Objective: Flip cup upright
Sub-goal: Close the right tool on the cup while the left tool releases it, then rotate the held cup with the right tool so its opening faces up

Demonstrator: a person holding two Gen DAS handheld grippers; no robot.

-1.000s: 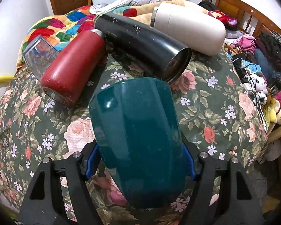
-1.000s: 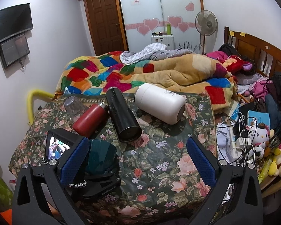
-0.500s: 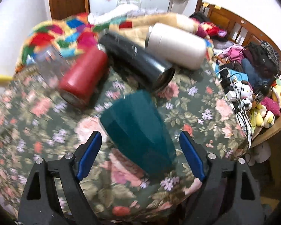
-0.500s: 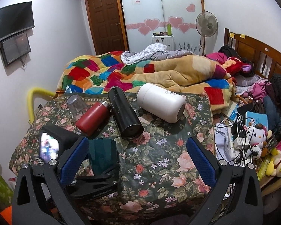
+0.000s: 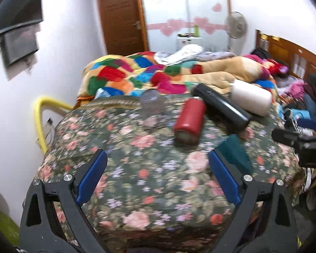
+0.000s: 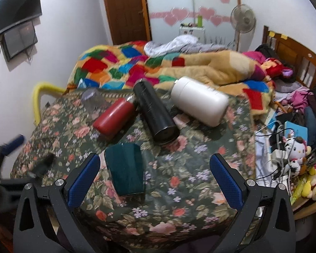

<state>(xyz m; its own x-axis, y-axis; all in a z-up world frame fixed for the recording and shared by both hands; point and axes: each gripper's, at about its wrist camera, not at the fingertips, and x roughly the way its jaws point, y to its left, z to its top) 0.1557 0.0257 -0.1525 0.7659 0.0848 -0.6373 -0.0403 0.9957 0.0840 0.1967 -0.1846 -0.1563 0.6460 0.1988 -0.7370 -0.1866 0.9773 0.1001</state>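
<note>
Teal cup [image 6: 125,171] whole in right view, half-hidden behind left tool [image 5: 158,178].

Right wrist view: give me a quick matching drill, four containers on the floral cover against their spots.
Things:
1. teal cup
2. red bottle
3. black flask
4. white bottle

Places:
A. farthest right, by the quilt
B. nearest the camera, lying on its side
C. between the red and the white one
D. next to the clear glass

Pairs: 1-B, 2-D, 3-C, 4-A
</note>
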